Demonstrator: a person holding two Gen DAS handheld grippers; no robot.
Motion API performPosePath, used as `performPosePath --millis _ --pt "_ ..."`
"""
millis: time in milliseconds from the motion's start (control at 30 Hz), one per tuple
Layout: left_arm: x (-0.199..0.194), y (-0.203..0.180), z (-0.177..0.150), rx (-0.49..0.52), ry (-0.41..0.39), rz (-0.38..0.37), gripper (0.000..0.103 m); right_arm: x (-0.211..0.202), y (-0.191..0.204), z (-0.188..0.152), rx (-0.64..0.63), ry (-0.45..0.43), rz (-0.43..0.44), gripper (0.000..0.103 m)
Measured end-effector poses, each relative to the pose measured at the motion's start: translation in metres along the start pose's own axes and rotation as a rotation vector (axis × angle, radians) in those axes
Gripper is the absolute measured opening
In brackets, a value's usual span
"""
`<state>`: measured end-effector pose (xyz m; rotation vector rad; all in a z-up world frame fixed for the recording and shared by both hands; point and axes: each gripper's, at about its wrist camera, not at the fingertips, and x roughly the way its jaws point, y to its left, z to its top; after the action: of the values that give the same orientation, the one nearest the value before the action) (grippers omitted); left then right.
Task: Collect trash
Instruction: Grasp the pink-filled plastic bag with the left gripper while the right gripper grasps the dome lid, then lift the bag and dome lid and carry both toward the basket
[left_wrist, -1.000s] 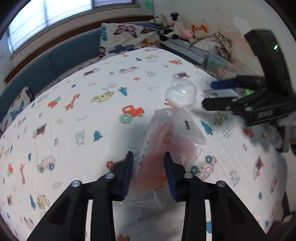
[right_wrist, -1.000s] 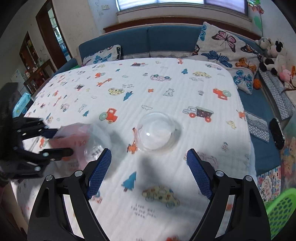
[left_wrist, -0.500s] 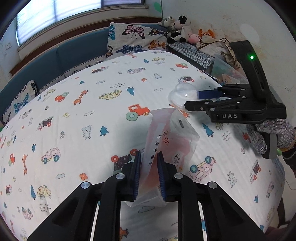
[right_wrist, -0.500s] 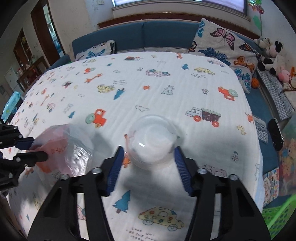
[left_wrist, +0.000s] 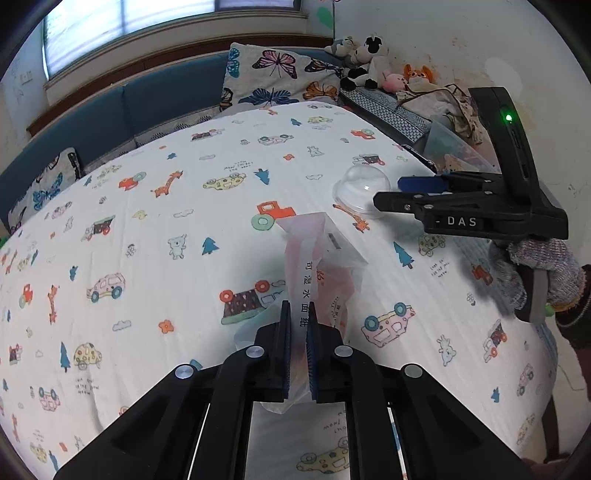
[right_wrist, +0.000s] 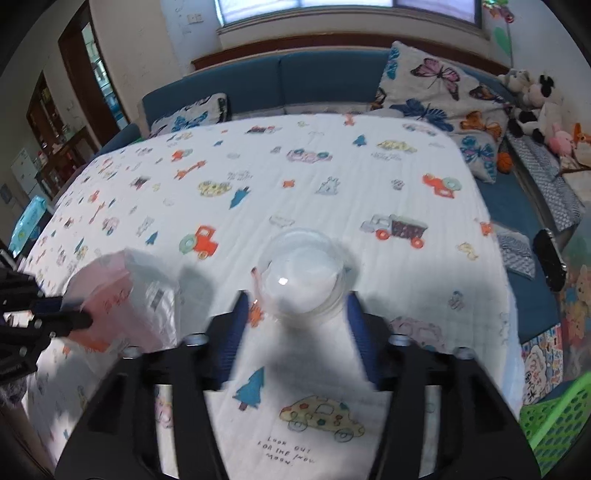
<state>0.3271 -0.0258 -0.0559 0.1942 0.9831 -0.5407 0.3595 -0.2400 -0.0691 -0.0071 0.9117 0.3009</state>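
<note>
Plastic bag (left_wrist: 325, 273) pinched in left tongs (left_wrist: 298, 332); right tongs (right_wrist: 295, 325) just widened, straddling dome lid (right_wrist: 303, 273).

A white sheet (right_wrist: 332, 177) with cars and animals covers the bed. Behind it are a blue sofa (right_wrist: 295, 81), butterfly pillows (left_wrist: 277, 77) and soft toys (left_wrist: 369, 62). A green basket (right_wrist: 557, 417) sits at the right.

Window daylight, soft shadows, fisheye-warped edges, slight blur.
</note>
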Motion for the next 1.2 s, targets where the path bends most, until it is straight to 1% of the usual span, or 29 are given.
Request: performPosePath --millis 100,167,233,267,300,333,367,433,500,600,667,733,800,833,900,1067,1133,1200 --pt "0.000 0.002 0.000 -0.013 0.006 -0.024 0.008 0.004 -0.001 0.005 0.007 0.003 0.007 0.065" --pt "0.000 0.004 0.000 -0.022 0.010 -0.028 0.017 0.010 -0.002 0.009 0.009 0.014 0.005 0.067" --pt "-0.001 0.005 -0.001 -0.024 0.010 -0.032 0.037 0.017 -0.002 0.011 0.012 0.022 0.002 0.067" --pt "-0.001 0.005 -0.002 -0.021 0.007 -0.032 0.043 0.020 -0.002 0.012 0.016 0.025 0.001 0.067" --pt "-0.001 0.005 -0.003 -0.017 0.010 -0.037 0.054 0.024 -0.003 0.013 0.024 0.029 0.003 0.067" --pt "-0.001 0.004 -0.004 -0.015 0.011 -0.040 0.059 0.026 -0.004 0.014 0.030 0.034 0.006 0.067" --pt "-0.001 0.003 -0.005 -0.008 0.014 -0.038 0.062 0.030 -0.004 0.014 0.035 0.041 0.006 0.067" --pt "0.003 0.000 -0.006 0.013 0.030 -0.029 0.073 0.035 -0.004 0.014 0.033 0.052 0.000 0.064" --pt "0.008 -0.001 -0.008 0.018 0.039 -0.020 0.073 0.035 -0.002 0.013 0.022 0.043 -0.014 0.064" --pt "0.016 -0.002 -0.010 0.023 0.059 -0.016 0.080 0.032 0.000 0.010 0.004 0.036 -0.019 0.063" --pt "0.022 -0.004 -0.012 0.035 0.070 -0.004 0.080 0.028 0.001 0.008 -0.003 0.030 -0.019 0.063" --pt "0.028 -0.008 -0.013 0.049 0.076 0.024 0.080 0.023 0.001 0.006 -0.001 0.024 -0.012 0.063" --pt "0.030 -0.010 -0.015 0.055 0.067 0.048 0.078 0.016 0.001 0.003 -0.001 0.017 -0.005 0.063" --pt "0.031 -0.010 -0.016 0.053 0.066 0.061 0.071 0.012 0.002 0.002 -0.001 0.012 -0.003 0.063" --pt "0.033 -0.009 -0.017 0.046 0.068 0.085 0.064 0.004 0.002 -0.001 0.001 0.005 0.003 0.063" --pt "0.026 -0.008 -0.021 0.007 0.046 0.092 0.053 -0.022 0.001 -0.014 0.012 -0.019 0.011 0.063" --pt "0.023 -0.010 -0.023 -0.007 0.040 0.083 0.045 -0.034 0.000 -0.021 0.021 -0.031 0.015 0.063" --pt "0.019 -0.015 -0.027 -0.015 0.035 0.075 0.042 -0.043 0.000 -0.028 0.028 -0.038 0.016 0.063"
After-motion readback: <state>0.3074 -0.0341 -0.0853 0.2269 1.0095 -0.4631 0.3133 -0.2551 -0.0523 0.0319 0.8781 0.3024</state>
